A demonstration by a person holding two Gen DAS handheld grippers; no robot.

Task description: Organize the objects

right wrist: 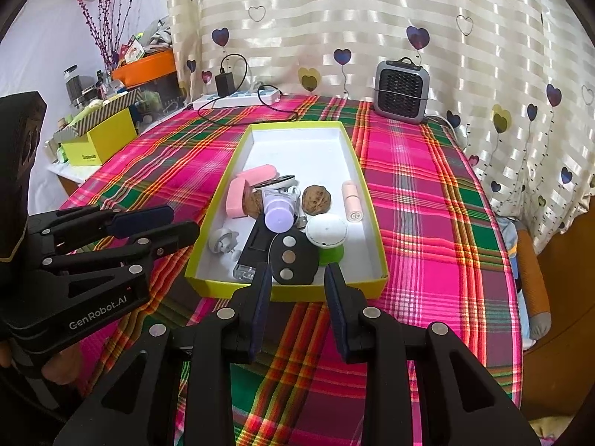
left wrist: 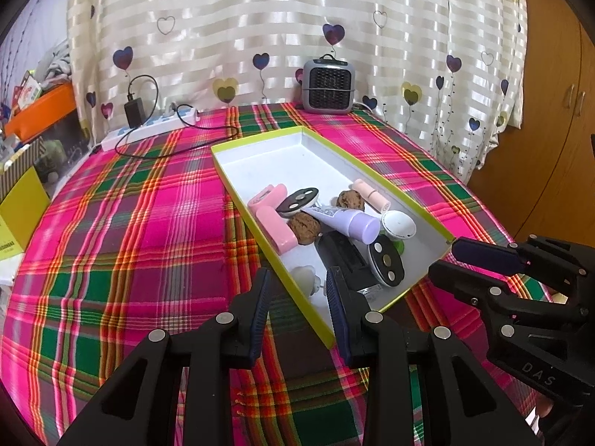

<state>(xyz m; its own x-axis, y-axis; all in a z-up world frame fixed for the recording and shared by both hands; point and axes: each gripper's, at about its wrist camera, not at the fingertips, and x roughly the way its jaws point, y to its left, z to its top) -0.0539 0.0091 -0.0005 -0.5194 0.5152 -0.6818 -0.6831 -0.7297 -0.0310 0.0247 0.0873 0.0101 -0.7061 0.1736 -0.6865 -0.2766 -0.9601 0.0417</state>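
Observation:
A shallow white tray with a lime rim (left wrist: pixel 256 137) (right wrist: pixel 212 285) lies on the plaid cloth. In it are pink cases (left wrist: pixel 277 234) (right wrist: pixel 236 202), walnuts (left wrist: pixel 305 225) (right wrist: pixel 316 200), a lilac tube (left wrist: pixel 357 225) (right wrist: pixel 277 217), a white round lid on a green base (left wrist: pixel 398 225) (right wrist: pixel 326 230), black ovals with metal discs (left wrist: pixel 386 264) (right wrist: pixel 292 260) and a peach tube (left wrist: pixel 372 193) (right wrist: pixel 351 200). My left gripper (left wrist: pixel 299 297) (right wrist: pixel 184 220) hovers open by the tray's near left wall. My right gripper (right wrist: pixel 297 293) (left wrist: pixel 444 256) is open before the tray's near end, holding nothing.
A small grey heater (left wrist: pixel 329 87) (right wrist: pixel 399 91) and a white power strip with a black charger (left wrist: pixel 148 130) (right wrist: pixel 238 98) stand at the table's back edge by the curtain. Yellow boxes (right wrist: pixel 100 145) and clutter sit off the left side. A wooden cabinet (left wrist: pixel 550 111) is at right.

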